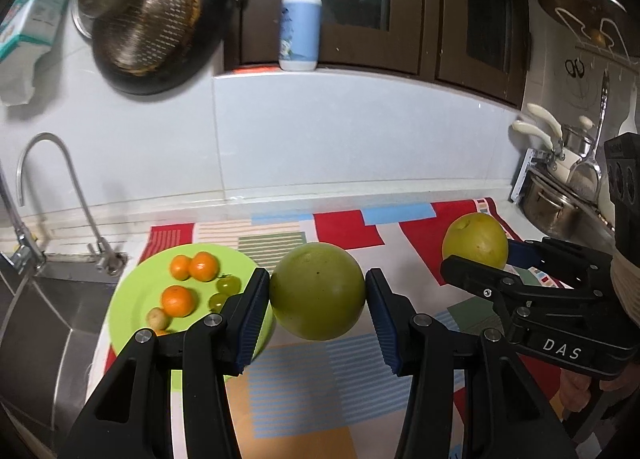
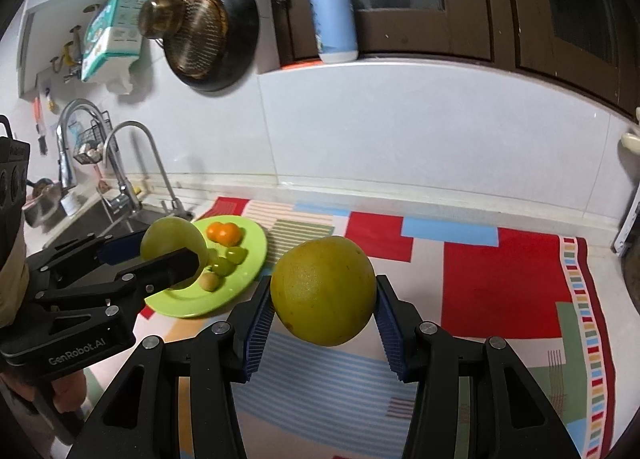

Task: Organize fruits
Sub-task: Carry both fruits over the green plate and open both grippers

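Observation:
My left gripper [image 1: 317,301] is shut on a large green round fruit [image 1: 317,291], held in the air above the patterned mat. My right gripper [image 2: 324,305] is shut on a large yellow-green round fruit [image 2: 323,291], also lifted off the mat. In the left wrist view the right gripper [image 1: 486,259] shows at the right with its yellow fruit [image 1: 475,240]. In the right wrist view the left gripper [image 2: 170,249] shows at the left with its green fruit [image 2: 172,239]. A lime green plate [image 1: 132,295] lies at the mat's left end, holding three small oranges [image 1: 177,300] and small green fruits [image 1: 228,284].
A colourful patterned mat [image 2: 500,283] covers the counter. A steel sink [image 1: 36,323] with a curved tap [image 1: 44,163] lies to the left. Pans [image 1: 148,23] hang on the tiled wall, a pump bottle [image 1: 300,31] stands on the ledge, and pots [image 1: 560,203] sit at the right.

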`<state>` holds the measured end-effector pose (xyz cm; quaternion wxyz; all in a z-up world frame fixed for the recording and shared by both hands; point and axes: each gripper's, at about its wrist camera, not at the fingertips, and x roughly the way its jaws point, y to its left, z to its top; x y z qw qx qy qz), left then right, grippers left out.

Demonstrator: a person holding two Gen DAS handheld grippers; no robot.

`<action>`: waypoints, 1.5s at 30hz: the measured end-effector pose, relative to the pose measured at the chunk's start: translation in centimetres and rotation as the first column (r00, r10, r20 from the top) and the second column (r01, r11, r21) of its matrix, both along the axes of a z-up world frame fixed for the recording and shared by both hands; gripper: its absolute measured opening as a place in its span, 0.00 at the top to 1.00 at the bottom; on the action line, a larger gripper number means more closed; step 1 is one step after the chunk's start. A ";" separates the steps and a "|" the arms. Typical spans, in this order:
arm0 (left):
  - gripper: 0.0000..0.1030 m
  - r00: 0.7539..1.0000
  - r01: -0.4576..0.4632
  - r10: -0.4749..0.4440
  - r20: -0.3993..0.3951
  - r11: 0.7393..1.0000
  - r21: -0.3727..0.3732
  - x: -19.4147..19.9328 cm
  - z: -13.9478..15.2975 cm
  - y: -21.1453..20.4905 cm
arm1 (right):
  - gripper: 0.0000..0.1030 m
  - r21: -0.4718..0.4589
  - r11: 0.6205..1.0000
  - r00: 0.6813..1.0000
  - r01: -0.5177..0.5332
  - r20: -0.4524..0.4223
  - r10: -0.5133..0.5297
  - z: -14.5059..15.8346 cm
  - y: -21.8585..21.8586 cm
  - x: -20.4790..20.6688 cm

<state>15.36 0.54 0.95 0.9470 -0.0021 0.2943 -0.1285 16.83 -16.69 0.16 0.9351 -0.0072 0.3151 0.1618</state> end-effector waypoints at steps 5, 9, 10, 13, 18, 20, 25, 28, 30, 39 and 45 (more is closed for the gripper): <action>0.53 1.000 -0.018 0.018 0.018 1.000 -0.003 -1.8 0.8 1.7 | 0.52 0.008 1.000 1.000 -0.007 0.023 0.007 0.8 1.3 -1.6; 0.53 0.999 -0.028 0.028 0.031 1.000 -0.006 -2.8 1.3 3.0 | 0.52 0.015 1.000 0.999 -0.015 0.037 0.014 1.4 2.6 -2.6; 0.53 0.999 -0.030 0.031 0.032 0.999 -0.009 -3.0 1.5 3.3 | 0.52 0.016 1.000 0.999 -0.017 0.039 0.016 1.5 2.9 -2.8; 0.53 0.999 -0.035 0.036 0.039 0.999 -0.015 -3.6 1.9 4.5 | 0.52 0.023 0.999 0.999 -0.022 0.045 0.021 1.8 3.9 -3.4; 0.53 0.998 -0.041 0.041 0.055 0.999 -0.018 -4.3 2.4 6.6 | 0.52 0.038 0.999 0.998 -0.023 0.056 0.021 2.3 5.7 -4.1; 0.53 0.997 -0.042 0.043 0.061 0.999 -0.017 -4.5 2.6 7.4 | 0.52 0.037 0.999 0.998 -0.023 0.059 0.021 2.3 6.6 -4.3; 0.53 0.997 -0.042 0.043 0.070 0.999 -0.012 -4.5 2.7 9.6 | 0.52 0.040 0.999 0.998 -0.021 0.061 0.019 2.3 8.9 -4.5; 0.53 0.997 -0.042 0.042 0.071 0.999 -0.009 -4.2 2.6 10.9 | 0.52 0.040 0.999 0.998 -0.017 0.063 0.014 2.3 10.2 -4.2; 0.53 0.997 -0.041 0.041 0.073 0.999 -0.005 -4.1 2.5 11.8 | 0.52 0.039 0.999 0.998 -0.011 0.067 0.009 2.2 11.1 -4.1; 0.53 0.997 -0.055 0.055 0.057 0.998 0.010 -2.8 1.1 15.7 | 0.52 0.024 1.000 0.998 0.014 0.058 -0.015 1.2 15.0 -3.0; 0.53 0.998 -0.058 0.057 0.015 0.998 0.030 -1.3 -0.8 17.4 | 0.52 0.004 1.000 1.000 0.021 0.015 -0.021 -0.8 16.9 -2.1</action>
